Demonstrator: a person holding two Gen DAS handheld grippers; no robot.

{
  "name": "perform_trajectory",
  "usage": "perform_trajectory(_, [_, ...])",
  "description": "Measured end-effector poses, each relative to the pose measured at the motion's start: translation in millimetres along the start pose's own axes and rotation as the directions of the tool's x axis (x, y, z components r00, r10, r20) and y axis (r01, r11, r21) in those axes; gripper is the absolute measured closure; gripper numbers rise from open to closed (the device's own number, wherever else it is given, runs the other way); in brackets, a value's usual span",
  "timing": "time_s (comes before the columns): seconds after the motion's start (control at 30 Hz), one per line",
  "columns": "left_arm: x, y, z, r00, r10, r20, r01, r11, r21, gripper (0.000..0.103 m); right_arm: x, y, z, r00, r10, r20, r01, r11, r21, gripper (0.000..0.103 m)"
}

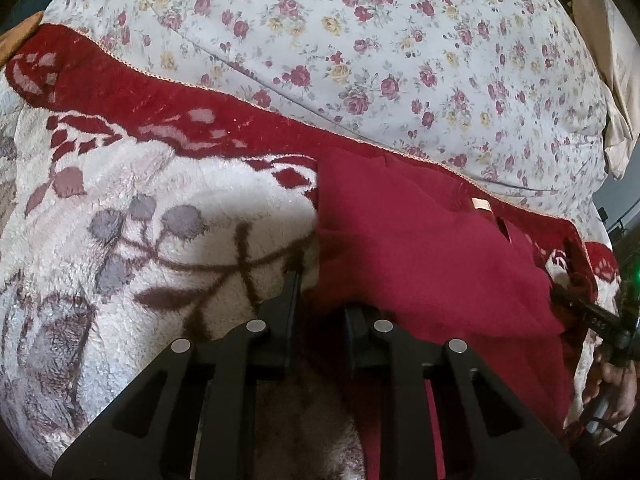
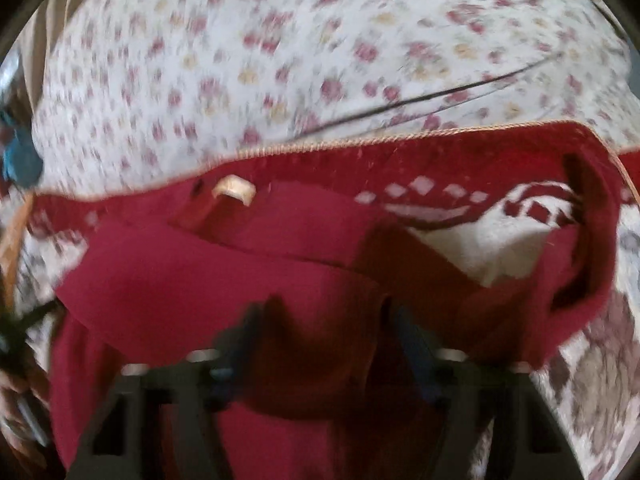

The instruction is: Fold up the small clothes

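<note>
Both wrist views close, low over bed; share red garment (image 1: 420, 248) (image 2: 208, 280), floral sheet (image 1: 360, 40) (image 2: 280, 60).

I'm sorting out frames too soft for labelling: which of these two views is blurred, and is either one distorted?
Left wrist view: sharp, the red garment and plush blanket show texture, with fisheye bending at the edges. Right wrist view: motion-smeared throughout, the floral sheet streaked and the right gripper soft-edged; same fisheye curvature, dark corners.

Nothing legible from my grippers, the pale tag (image 1: 481, 205) on the red garment (image 1: 420, 256) too small to read
</note>
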State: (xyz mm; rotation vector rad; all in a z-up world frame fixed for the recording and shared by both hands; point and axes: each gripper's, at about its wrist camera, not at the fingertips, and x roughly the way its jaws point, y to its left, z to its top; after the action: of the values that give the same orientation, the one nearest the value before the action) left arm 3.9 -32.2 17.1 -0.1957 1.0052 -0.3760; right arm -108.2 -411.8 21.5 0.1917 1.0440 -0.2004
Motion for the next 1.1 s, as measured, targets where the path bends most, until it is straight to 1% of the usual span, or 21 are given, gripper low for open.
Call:
perform_trajectory(0.07, [0, -1, 1, 1.0, 0.002, -0.001, -0.002, 1.0, 0.001, 0.083, -11, 6, 4, 0.998, -0.024, 0.057, 0.027, 0.998, -0.063, 0.096])
perform_trajectory(0.13, [-1, -1, 1, 1.0, 0.011, 0.001, -0.011, 1.0, 0.0, 0.079, -19, 4, 10, 0.994, -0.044, 0.103, 0.049, 0.997, -0.052, 0.096])
perform_trajectory(0.2, [-2, -3, 1, 1.0, 0.016, 0.007, -0.016, 1.0, 0.001, 0.077, -19, -2, 17, 0.986, -0.097, 0.138, 0.103, 0.994, -0.033, 0.096])
perform_trajectory(0.27, [-3, -5, 1, 1.0, 0.029, 0.011, -0.03, 0.999, 0.018, 0.076, -9, -6, 22, 0.981, -0.147, 0.13, 0.152, 0.988, -0.034, 0.097])
perform_trajectory(0.3, [-3, -5, 1, 0.999, 0.033, 0.013, -0.034, 0.999, 0.021, 0.075, 1, -10, 23, 0.982, -0.157, 0.102, 0.16, 0.987, -0.019, 0.097])
perform_trajectory(0.37, [-6, -7, 1, 0.999, 0.032, 0.015, -0.032, 0.999, 0.027, 0.075, 12, -16, 23, 0.99, -0.139, 0.038, 0.139, 0.99, 0.017, 0.097])
perform_trajectory(0.4, [-6, -7, 1, 0.999, 0.031, 0.016, -0.031, 0.999, 0.031, 0.075, 12, -18, 23, 0.992, -0.128, 0.022, 0.127, 0.991, 0.041, 0.097])
perform_trajectory(0.43, [-8, -8, 1, 0.999, 0.031, 0.018, -0.032, 0.999, 0.037, 0.075, 5, -22, 19, 0.995, -0.093, 0.025, 0.09, 0.992, 0.083, 0.097])
perform_trajectory(0.5, [-12, -10, 1, 0.999, 0.043, 0.025, -0.044, 0.998, 0.052, 0.071, -12, -22, 11, 0.998, -0.03, 0.055, 0.024, 0.994, 0.11, 0.088])
perform_trajectory(0.57, [-15, -11, 0, 0.998, 0.056, 0.025, -0.057, 0.996, 0.07, 0.07, -27, -16, 4, 0.997, 0.006, 0.071, -0.013, 0.995, 0.099, 0.052])
perform_trajectory(0.63, [-19, -12, -2, 0.998, 0.059, 0.028, -0.061, 0.995, 0.082, 0.07, -39, -8, -7, 0.994, 0.024, 0.102, -0.032, 0.996, 0.079, 0.044])
perform_trajectory(0.67, [-21, -12, -3, 0.998, 0.065, 0.027, -0.067, 0.994, 0.091, 0.069, -37, -3, -11, 0.995, 0.028, 0.093, -0.034, 0.997, 0.064, 0.044])
perform_trajectory(0.7, [-24, -12, -5, 0.997, 0.076, 0.028, -0.078, 0.992, 0.103, 0.067, -27, 5, -18, 0.999, 0.022, 0.045, -0.023, 1.0, 0.018, 0.044])
perform_trajectory(0.73, [-26, -12, -6, 0.996, 0.088, 0.034, -0.091, 0.99, 0.11, 0.064, -15, 10, -21, 1.0, -0.012, 0.005, 0.012, 1.0, -0.017, 0.044])
perform_trajectory(0.77, [-29, -11, -8, 0.994, 0.105, 0.044, -0.109, 0.987, 0.118, 0.059, -9, 11, -25, 1.0, -0.028, 0.001, 0.028, 0.999, -0.029, 0.044])
perform_trajectory(0.8, [-31, -10, -8, 0.992, 0.112, 0.05, -0.117, 0.986, 0.121, 0.057, -11, 10, -27, 1.0, -0.02, 0.023, 0.021, 1.0, -0.009, 0.044])
perform_trajectory(0.87, [-37, -6, -9, 0.99, 0.122, 0.071, -0.13, 0.985, 0.11, 0.051, -17, 3, -26, 1.0, 0.008, 0.012, -0.008, 0.999, 0.037, 0.044])
perform_trajectory(0.9, [-38, -5, -9, 0.99, 0.12, 0.077, -0.127, 0.987, 0.102, 0.051, -20, -1, -26, 1.0, 0.021, 0.014, -0.021, 0.998, 0.054, 0.044])
perform_trajectory(0.97, [-43, -1, -6, 0.99, 0.108, 0.095, -0.115, 0.99, 0.078, 0.051, -35, -12, -25, 0.998, 0.031, 0.051, -0.035, 0.995, 0.089, 0.044])
perform_trajectory(1.03, [-47, 0, -4, 0.989, 0.091, 0.119, -0.099, 0.993, 0.062, 0.051, -57, -29, -19, 0.994, -0.019, 0.112, 0.006, 0.993, 0.122, 0.043])
perform_trajectory(1.1, [-51, -4, -3, 0.987, 0.078, 0.143, -0.088, 0.994, 0.071, 0.049, -70, -53, -8, 0.988, -0.062, 0.143, 0.037, 0.985, 0.169, 0.039])
